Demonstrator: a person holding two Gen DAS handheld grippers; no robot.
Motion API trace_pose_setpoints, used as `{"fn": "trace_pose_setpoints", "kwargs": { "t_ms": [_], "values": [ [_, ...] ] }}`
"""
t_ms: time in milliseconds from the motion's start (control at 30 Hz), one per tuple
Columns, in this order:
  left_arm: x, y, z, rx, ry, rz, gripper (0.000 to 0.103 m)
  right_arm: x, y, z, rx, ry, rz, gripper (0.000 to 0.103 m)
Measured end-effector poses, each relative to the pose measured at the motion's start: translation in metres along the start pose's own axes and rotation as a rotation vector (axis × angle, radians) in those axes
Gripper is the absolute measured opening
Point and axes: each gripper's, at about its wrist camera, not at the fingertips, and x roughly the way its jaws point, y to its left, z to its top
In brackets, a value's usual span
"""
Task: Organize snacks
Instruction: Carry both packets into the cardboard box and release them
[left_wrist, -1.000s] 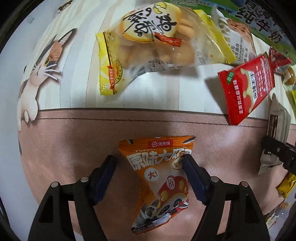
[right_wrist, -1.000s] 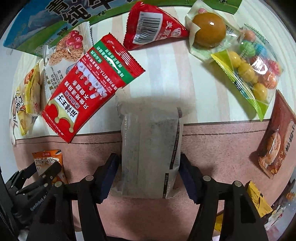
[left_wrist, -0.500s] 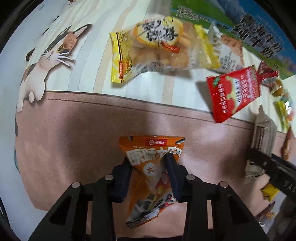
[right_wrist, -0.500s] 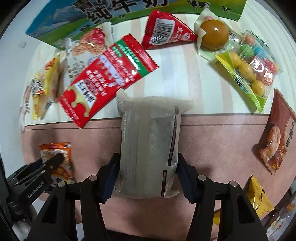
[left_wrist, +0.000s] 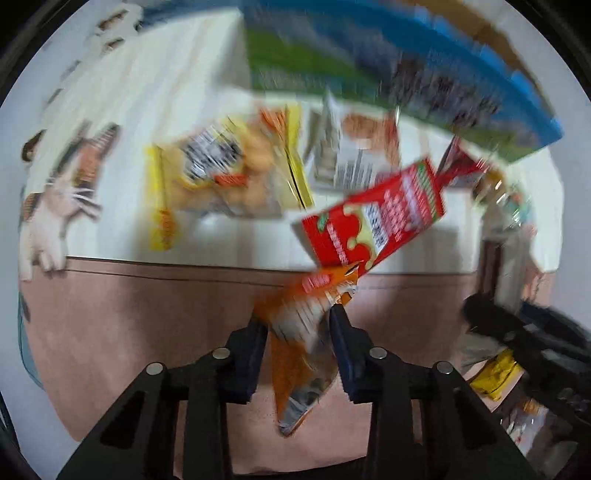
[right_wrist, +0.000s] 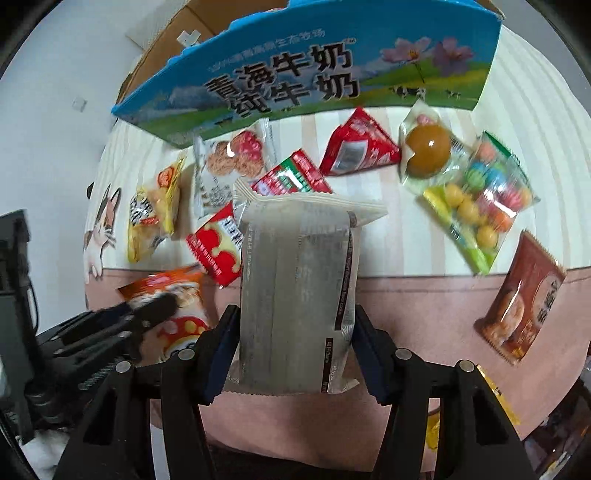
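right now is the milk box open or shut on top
Open. In the right wrist view the blue milk box shows bare brown cardboard flaps behind its printed front wall. What is inside cannot be told.

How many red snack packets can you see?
2 by the right camera: a long red packet partly behind the held grey pack, and a triangular one near the milk box. Others may be hidden.

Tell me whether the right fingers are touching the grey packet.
Touching. The right wrist view shows both fingers pressed against the sides of the grey packet, which stands between them.
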Motion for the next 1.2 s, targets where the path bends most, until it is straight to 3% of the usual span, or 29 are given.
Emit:
{"fn": "trace_pose_setpoints", "kwargs": {
  "t_ms": [67,167,267,400,433,533,567,633,667,700,833,1000,1200],
  "values": [
    [0.025,-0.004,-0.002,-0.013,0.075,0.000,0.035,0.007,-0.011,0.006,0.023,0.015,0.000,0.062],
    [0.050,-0.011,-0.006,-0.018,0.131,0.005,0.055,0.020,-0.026,0.006,0.060,0.038,-0.004,0.062],
    [0.053,-0.020,-0.020,0.037,0.107,0.052,0.059,0.029,-0.034,0.004,0.088,0.060,-0.001,0.062],
    [0.061,-0.048,-0.025,0.097,0.137,0.032,0.081,0.039,-0.048,0.000,0.117,0.087,-0.001,0.062],
    [0.066,-0.051,-0.040,0.113,0.147,0.018,0.084,0.041,-0.050,-0.003,0.117,0.089,-0.003,0.062],
    [0.069,-0.060,-0.050,0.174,0.140,0.034,0.085,0.046,-0.057,-0.007,0.112,0.095,-0.006,0.062],
    [0.068,-0.065,-0.053,0.179,0.129,0.039,0.085,0.046,-0.057,-0.007,0.107,0.094,-0.010,0.062],
    [0.064,-0.071,-0.064,0.184,0.116,0.044,0.071,0.045,-0.058,-0.010,0.101,0.091,-0.013,0.062],
    [0.061,-0.076,-0.069,0.180,0.113,0.035,0.049,0.046,-0.057,-0.010,0.102,0.090,-0.012,0.062],
    [0.057,-0.080,-0.074,0.178,0.112,0.032,0.040,0.047,-0.057,-0.011,0.102,0.088,-0.013,0.062],
    [0.038,-0.091,-0.084,0.139,0.078,0.039,0.035,0.044,-0.053,-0.016,0.098,0.066,-0.012,0.062],
    [0.008,-0.087,-0.094,0.057,0.047,-0.027,0.031,0.029,-0.044,-0.013,0.065,0.032,0.006,0.062],
    [-0.047,-0.101,-0.091,-0.004,-0.049,-0.108,0.028,-0.009,-0.032,0.005,0.037,-0.027,0.067,0.062]
  ]
}}
